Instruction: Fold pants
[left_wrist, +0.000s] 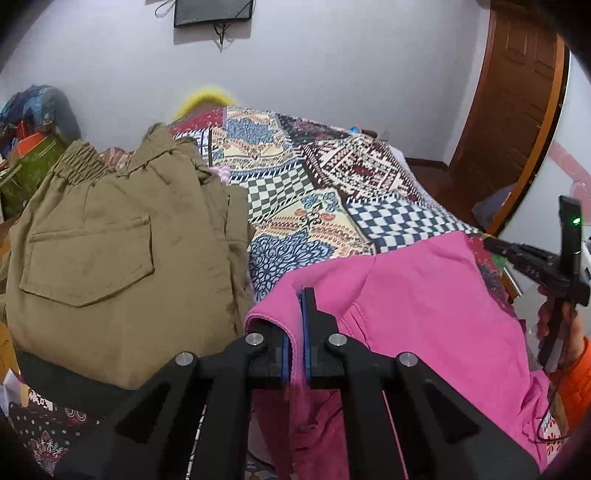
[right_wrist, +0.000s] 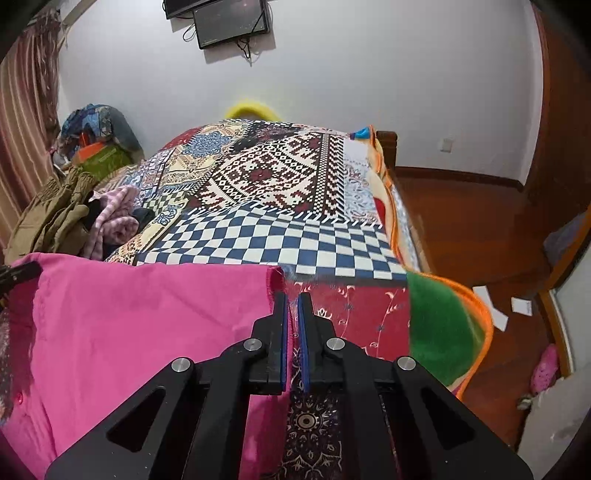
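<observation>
Bright pink pants (left_wrist: 424, 302) are stretched over the near edge of a bed between my two grippers. In the left wrist view my left gripper (left_wrist: 300, 295) is shut on the pants' left edge, and the fabric drapes over its left finger. At the far right edge of that view is my right gripper (left_wrist: 493, 243), held by a hand in an orange sleeve (left_wrist: 576, 369). In the right wrist view my right gripper (right_wrist: 291, 295) is shut on the frayed right corner of the pink pants (right_wrist: 147, 314). The tip of my left gripper (right_wrist: 26, 271) shows at the far left.
A patchwork quilt (left_wrist: 332, 184) covers the bed. Folded khaki pants (left_wrist: 110, 258) lie at its left side, beside a pink striped cloth (right_wrist: 118, 218). A green and orange blanket (right_wrist: 443, 325) hangs off the right corner. To the right are a wooden floor (right_wrist: 461, 229) with paper scraps (right_wrist: 495, 306) and a brown door (left_wrist: 517, 110).
</observation>
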